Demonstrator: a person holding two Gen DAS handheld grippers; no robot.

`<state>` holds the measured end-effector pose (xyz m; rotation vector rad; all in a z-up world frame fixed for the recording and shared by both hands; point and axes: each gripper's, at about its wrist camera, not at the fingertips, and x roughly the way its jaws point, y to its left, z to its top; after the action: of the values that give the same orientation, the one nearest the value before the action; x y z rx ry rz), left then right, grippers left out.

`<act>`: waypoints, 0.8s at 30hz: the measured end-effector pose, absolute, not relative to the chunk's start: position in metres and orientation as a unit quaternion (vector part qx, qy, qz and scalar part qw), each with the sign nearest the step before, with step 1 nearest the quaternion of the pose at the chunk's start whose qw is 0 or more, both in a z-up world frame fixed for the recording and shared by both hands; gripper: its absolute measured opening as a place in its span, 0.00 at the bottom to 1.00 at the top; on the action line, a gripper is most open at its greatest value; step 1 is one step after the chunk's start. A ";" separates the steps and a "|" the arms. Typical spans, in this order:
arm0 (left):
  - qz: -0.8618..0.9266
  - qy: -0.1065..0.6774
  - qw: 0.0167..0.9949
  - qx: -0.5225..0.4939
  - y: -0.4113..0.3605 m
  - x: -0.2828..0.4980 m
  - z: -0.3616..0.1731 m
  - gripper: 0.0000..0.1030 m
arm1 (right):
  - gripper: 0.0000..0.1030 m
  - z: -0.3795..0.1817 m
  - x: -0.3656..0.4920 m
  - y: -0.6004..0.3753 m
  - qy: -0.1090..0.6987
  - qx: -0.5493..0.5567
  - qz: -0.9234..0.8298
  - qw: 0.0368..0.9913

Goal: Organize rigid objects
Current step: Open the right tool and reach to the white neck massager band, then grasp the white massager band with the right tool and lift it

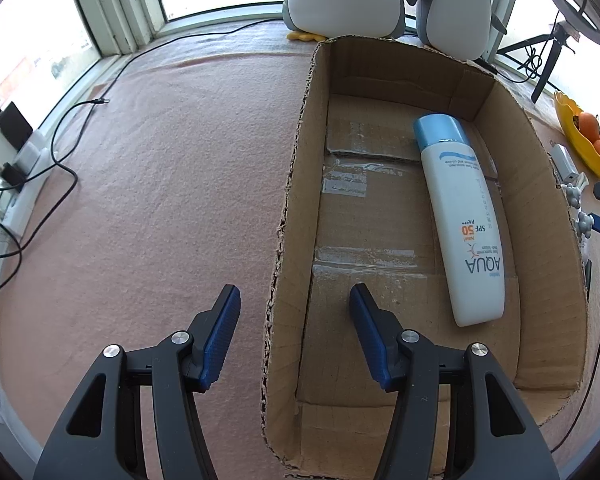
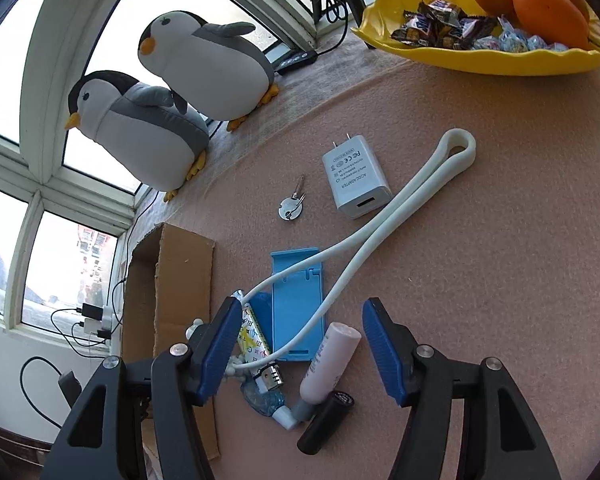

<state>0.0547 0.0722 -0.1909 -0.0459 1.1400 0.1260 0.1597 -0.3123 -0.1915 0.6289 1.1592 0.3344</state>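
Note:
A cardboard box [image 1: 296, 184] lies open on the pink cloth, with a white sunscreen bottle [image 1: 460, 216] with a blue cap lying inside. My left gripper [image 1: 294, 294] is open and empty, straddling the box's left wall. My right gripper [image 2: 300, 312] is open and empty above a cluster of items: a blue phone stand [image 2: 296, 304], a white looped strap [image 2: 400, 208], a pink tube [image 2: 330, 356], a black tube [image 2: 326, 420], a patterned lighter [image 2: 256, 344] and a small clear bottle [image 2: 266, 404]. A white charger [image 2: 354, 178] and a key [image 2: 292, 206] lie farther off. The box [image 2: 180, 292] stands to the left.
Two plush penguins [image 2: 172, 92] sit by the window. A yellow dish [image 2: 480, 52] holds oranges and sweets at the far right. Cables and a power strip [image 1: 16, 168] lie along the left wall. A tripod [image 1: 548, 56] stands behind the box.

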 end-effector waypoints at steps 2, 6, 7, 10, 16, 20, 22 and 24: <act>0.061 0.540 0.839 -0.020 0.071 0.055 -0.191 0.55 | 0.49 -0.201 0.164 -0.316 0.538 0.307 0.161 0.768; 0.063 0.541 0.839 -0.014 0.070 0.056 -0.191 0.55 | 0.41 -0.214 0.169 -0.320 0.541 0.330 0.173 0.754; 0.064 0.541 0.839 -0.013 0.069 0.056 -0.191 0.55 | 0.40 -0.216 0.170 -0.321 0.541 0.333 0.175 0.752; 0.067 0.540 0.839 -0.009 0.067 0.056 -0.191 0.55 | 0.36 -0.221 0.172 -0.323 0.540 0.344 0.182 0.747; 0.069 0.541 0.838 -0.006 0.066 0.057 -0.191 0.55 | 0.28 -0.224 0.176 -0.319 0.540 0.344 0.187 0.745; 0.070 0.541 0.838 -0.004 0.065 0.057 -0.190 0.55 | 0.18 -0.227 0.178 -0.312 0.545 0.337 0.187 0.745; 0.070 0.541 0.838 -0.005 0.065 0.058 -0.190 0.55 | 0.15 -0.228 0.179 -0.310 0.547 0.336 0.184 0.745; 0.070 0.541 0.838 -0.005 0.065 0.058 -0.190 0.55 | 0.14 -0.228 0.180 -0.309 0.545 0.340 0.182 0.745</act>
<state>0.0578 0.0649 -0.1903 -0.0104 1.1436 0.1489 0.1797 -0.3092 -0.2283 0.7437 1.1938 0.3987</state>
